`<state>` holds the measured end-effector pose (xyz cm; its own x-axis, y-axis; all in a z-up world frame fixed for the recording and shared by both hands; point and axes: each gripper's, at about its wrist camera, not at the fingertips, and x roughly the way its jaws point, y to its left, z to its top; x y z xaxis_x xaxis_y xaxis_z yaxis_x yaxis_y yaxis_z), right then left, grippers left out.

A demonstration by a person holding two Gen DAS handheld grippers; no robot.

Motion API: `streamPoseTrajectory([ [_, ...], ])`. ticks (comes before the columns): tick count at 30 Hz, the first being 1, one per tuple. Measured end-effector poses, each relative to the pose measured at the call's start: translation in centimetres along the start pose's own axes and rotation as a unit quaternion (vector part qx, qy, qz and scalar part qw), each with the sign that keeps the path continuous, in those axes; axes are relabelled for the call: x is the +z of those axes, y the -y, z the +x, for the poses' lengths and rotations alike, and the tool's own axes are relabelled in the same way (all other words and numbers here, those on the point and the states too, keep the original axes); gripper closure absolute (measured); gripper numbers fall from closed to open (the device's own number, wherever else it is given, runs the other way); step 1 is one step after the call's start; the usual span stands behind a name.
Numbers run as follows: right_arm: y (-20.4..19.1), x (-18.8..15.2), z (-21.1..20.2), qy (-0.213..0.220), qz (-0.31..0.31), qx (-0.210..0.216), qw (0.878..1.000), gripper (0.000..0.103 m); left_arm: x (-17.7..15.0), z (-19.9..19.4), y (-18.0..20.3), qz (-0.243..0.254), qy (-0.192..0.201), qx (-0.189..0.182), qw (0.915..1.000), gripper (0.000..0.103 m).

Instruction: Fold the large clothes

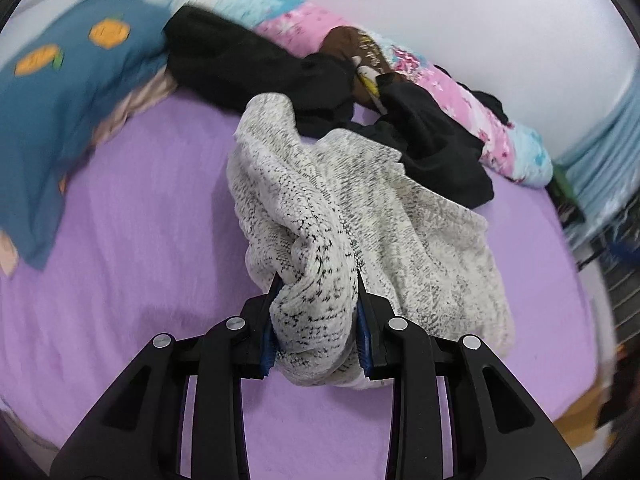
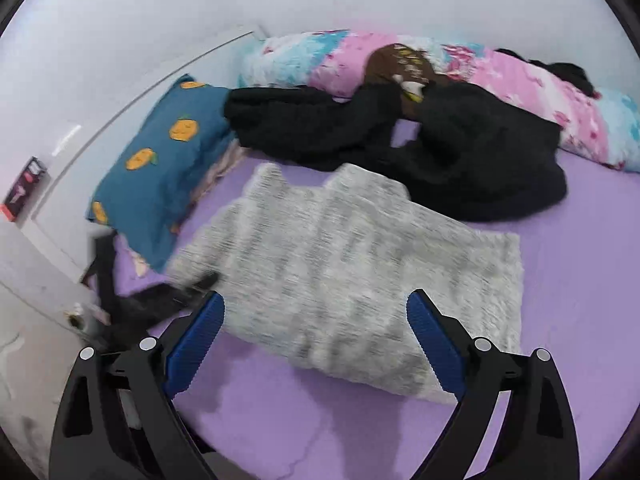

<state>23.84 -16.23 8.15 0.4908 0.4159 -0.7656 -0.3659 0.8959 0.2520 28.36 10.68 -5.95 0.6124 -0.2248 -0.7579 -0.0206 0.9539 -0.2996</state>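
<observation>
One gripper (image 1: 316,320) clamped on sweater (image 1: 360,208) beside black clothes (image 1: 256,64), other (image 2: 316,344) apart, empty; next, probably carry fold across.

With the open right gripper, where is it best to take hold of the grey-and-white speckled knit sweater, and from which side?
Probably the near right corner of the grey-and-white speckled knit sweater, coming from above at the bed's near edge. That hem lies flat on the purple sheet, clear of the black garment, and directly before the open right gripper. The left gripper already pinches a bunched fold.
</observation>
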Motion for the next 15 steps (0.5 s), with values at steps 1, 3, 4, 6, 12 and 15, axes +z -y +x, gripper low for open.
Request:
streamPoseTrajectory([
  [1,-1.3,1.1,-0.4,-0.004,-0.005,0.007,1.000,0.012,0.0,0.0,0.8,0.012,0.004,0.009,0.9999,0.074],
  [3,-4.2,3.3,-0.5,-0.026,-0.022,0.013,0.999,0.011,-0.1,0.3,2.4,0.041,0.012,0.030,0.9987,0.074],
  [4,-5.6,4.3,-0.3,-0.040,-0.032,0.011,0.999,0.010,-0.2,0.4,3.0,0.050,0.014,0.037,0.9979,0.074],
  [6,-8.1,5.8,0.2,-0.063,-0.053,-0.004,0.997,0.008,-0.6,0.9,4.5,0.079,0.019,0.059,0.9949,0.074],
  [12,-16.5,9.3,6.3,-0.168,-0.146,-0.069,0.973,0.007,-1.0,1.5,6.8,0.116,0.030,0.076,0.9898,0.074],
  [15,-18.3,10.5,10.4,-0.208,-0.173,-0.119,0.955,0.007,-0.8,1.8,7.0,0.111,0.028,0.067,0.9911,0.074],
])
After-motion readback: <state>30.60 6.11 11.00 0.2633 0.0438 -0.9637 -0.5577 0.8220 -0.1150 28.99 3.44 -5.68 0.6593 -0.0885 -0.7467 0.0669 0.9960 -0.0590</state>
